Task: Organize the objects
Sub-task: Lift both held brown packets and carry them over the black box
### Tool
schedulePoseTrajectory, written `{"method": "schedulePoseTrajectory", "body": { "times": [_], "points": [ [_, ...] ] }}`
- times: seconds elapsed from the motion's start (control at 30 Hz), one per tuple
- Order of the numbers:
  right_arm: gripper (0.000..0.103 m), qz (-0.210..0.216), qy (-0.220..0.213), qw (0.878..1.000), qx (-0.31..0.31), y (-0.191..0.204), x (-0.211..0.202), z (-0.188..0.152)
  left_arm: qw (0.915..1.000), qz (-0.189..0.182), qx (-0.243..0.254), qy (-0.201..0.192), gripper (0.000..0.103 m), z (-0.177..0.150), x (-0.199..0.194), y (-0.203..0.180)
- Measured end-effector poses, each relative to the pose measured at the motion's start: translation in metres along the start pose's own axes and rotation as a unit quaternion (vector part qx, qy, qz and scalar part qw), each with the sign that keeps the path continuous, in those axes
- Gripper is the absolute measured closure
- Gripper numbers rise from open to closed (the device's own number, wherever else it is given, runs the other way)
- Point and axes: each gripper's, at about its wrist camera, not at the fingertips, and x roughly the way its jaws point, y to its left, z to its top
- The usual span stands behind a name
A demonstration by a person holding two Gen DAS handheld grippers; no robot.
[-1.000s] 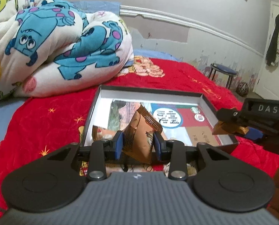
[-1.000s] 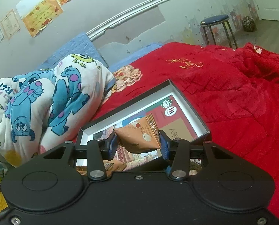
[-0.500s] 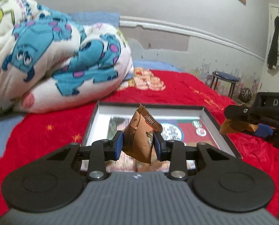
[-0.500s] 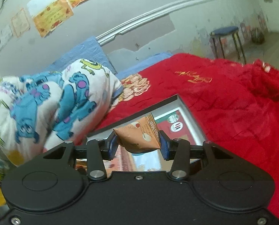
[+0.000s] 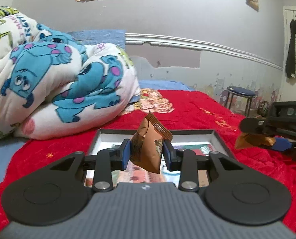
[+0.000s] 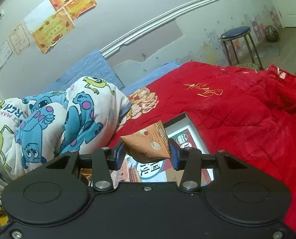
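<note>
Both grippers higher above the box (image 5: 217,137) than before, left gripper (image 5: 147,154) and right gripper (image 6: 146,153) each clamping a brown packet

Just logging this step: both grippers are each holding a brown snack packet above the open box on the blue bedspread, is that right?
Not quite. The bedspread is red, not blue, as the right wrist view shows. The rest stands: the left gripper and the right gripper each hold a brown snack packet above the open box.

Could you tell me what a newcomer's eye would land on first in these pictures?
Probably the cartoon-monster blanket bunched at the bed's left side on the red bedspread. Next, each gripper pinches a brown snack packet: left gripper, right gripper, both above the open shallow box.
</note>
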Motion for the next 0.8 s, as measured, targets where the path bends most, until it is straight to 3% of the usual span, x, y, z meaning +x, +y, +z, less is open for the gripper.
{"method": "schedulePoseTrajectory", "body": {
  "times": [0.27,0.8],
  "points": [
    [0.06,-0.012,-0.015,1.0,-0.001,-0.007,0.009,0.009,0.9998,-0.011,0.016,-0.004,0.064,-0.001,0.013,-0.025],
    [0.06,-0.024,-0.007,1.0,-0.015,-0.017,0.038,0.001,0.9999,-0.004,0.0,-0.015,0.064,0.008,0.053,-0.022]
  ]
}}
